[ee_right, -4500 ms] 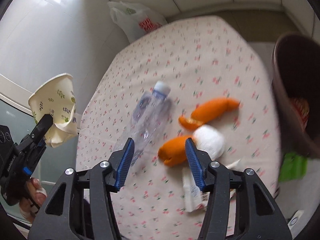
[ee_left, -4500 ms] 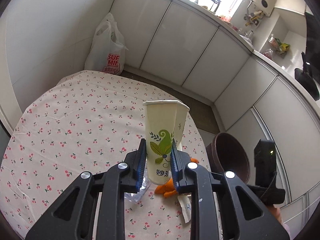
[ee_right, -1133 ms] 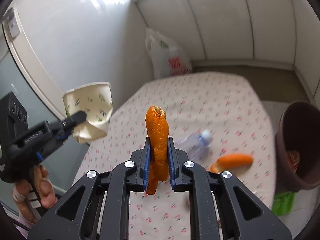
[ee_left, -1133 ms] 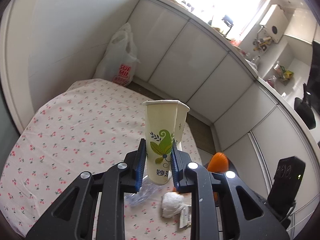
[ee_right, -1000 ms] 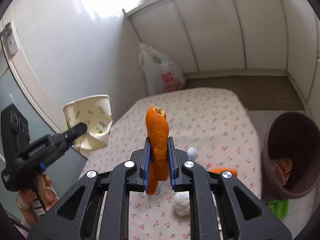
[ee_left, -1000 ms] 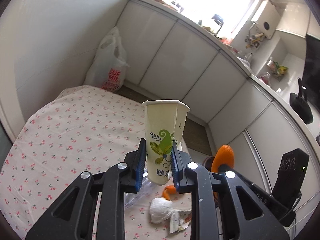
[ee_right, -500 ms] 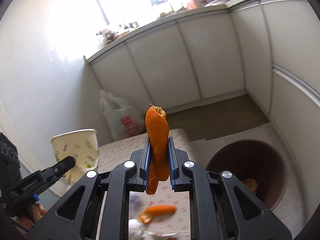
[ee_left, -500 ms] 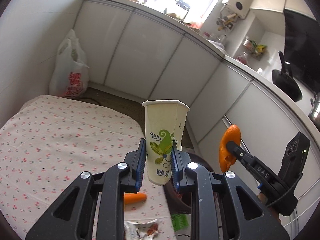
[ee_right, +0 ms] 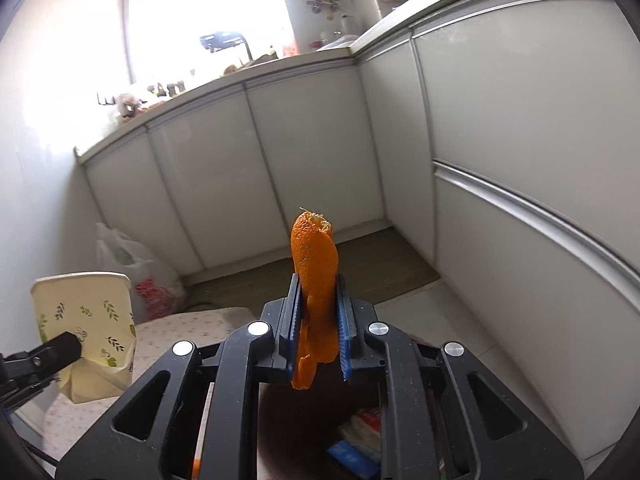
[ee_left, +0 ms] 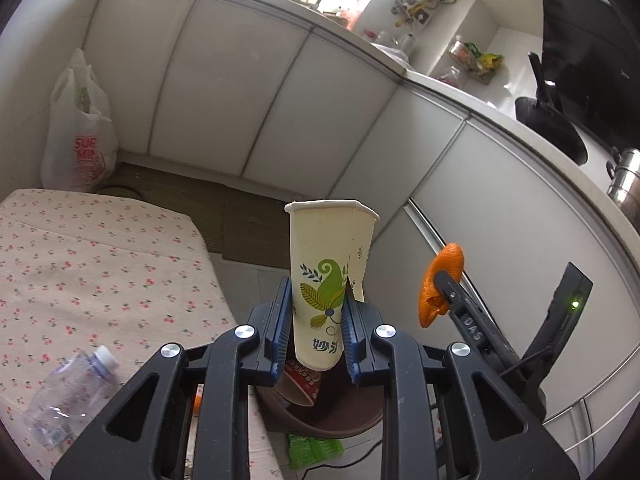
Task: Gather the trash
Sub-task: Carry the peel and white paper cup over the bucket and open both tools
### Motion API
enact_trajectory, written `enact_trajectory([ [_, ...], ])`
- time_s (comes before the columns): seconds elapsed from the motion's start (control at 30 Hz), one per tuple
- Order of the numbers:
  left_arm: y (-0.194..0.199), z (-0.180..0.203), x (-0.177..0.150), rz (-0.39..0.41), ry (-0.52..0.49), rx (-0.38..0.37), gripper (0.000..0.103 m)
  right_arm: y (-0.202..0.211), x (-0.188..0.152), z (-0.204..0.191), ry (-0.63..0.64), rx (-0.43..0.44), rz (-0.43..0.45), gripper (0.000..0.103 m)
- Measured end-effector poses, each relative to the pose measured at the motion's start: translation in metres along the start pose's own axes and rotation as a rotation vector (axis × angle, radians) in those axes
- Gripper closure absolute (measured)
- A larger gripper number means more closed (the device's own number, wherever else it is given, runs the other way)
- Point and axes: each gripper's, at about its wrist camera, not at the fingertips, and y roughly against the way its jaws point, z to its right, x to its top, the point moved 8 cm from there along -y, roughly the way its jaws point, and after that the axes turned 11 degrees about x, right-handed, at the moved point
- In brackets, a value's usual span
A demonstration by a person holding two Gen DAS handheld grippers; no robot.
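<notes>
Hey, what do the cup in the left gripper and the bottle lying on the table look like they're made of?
Cup: looks like matte printed paper; its side is creased and dented where the jaws squeeze it. Bottle: looks like thin clear plastic, see-through and crumpled, with a white cap.

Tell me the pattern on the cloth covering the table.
Tablecloth: small red cherries on pale pink; left wrist view.

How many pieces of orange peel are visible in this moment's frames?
2. One orange peel strip is clamped in the right gripper. A small orange sliver shows on the table behind the left gripper, mostly hidden; more may be concealed.
</notes>
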Motion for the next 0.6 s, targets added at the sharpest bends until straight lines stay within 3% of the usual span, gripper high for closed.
enact_trajectory([
  [0.2, -0.028, 0.027, -0.014, -0.036, -0.024, -0.013, 0.080, -0.006, -0.003, 0.022, 0.059, -0.104, 0.010, 0.087],
  [0.27, -0.035, 0.034, -0.017, -0.042, -0.035, -0.012, 0.080, -0.011, -0.004, 0.027, 0.063, -0.124, 0.006, 0.081],
  [0.43, -0.049, 0.043, -0.023, -0.060, -0.046, -0.006, 0.080, -0.005, -0.004, 0.042, 0.048, -0.177, 0.018, 0.043],
  [0.5, -0.054, 0.046, -0.025, -0.067, -0.051, -0.003, 0.080, 0.000, -0.003, 0.052, 0.031, -0.191, 0.033, 0.040],
  [0.6, -0.060, 0.050, -0.029, -0.079, -0.062, -0.002, 0.079, 0.004, -0.003, 0.063, 0.010, -0.216, 0.046, 0.026],
])
